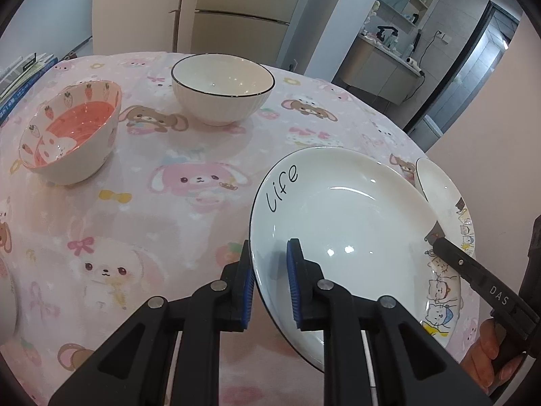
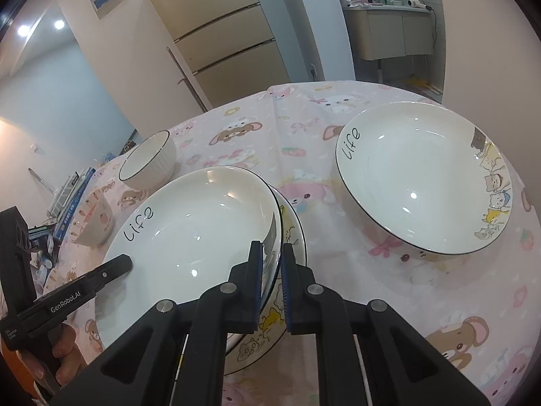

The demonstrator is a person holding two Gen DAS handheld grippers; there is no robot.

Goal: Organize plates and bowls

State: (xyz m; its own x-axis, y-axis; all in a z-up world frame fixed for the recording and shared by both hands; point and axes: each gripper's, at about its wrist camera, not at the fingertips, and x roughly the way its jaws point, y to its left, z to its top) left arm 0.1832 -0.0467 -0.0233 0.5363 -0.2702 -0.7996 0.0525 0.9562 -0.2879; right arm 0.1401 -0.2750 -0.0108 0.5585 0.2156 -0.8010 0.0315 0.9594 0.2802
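Observation:
A white "Life" plate (image 1: 351, 223) (image 2: 199, 230) with a black rim is held tilted over a second plate with cat drawings (image 2: 270, 331), which lies under it on the pink tablecloth. My left gripper (image 1: 268, 284) (image 2: 118, 265) straddles the near-left rim of the top plate, jaws partly closed around it. My right gripper (image 2: 270, 277) (image 1: 436, 233) clamps the plate's right rim. Another "Life" plate with cats (image 2: 426, 176) lies apart on the right. A white ribbed bowl (image 1: 223, 88) (image 2: 148, 160) and a strawberry bowl with a pink inside (image 1: 71, 132) (image 2: 94, 220) stand at the far left.
The round table (image 1: 162, 203) wears a pink cartoon-animal cloth. Books (image 1: 20, 74) lie at its left edge. A beige fridge (image 2: 223, 34) and a wooden stick stand behind the table. A vanity counter (image 2: 389, 30) is in the back room.

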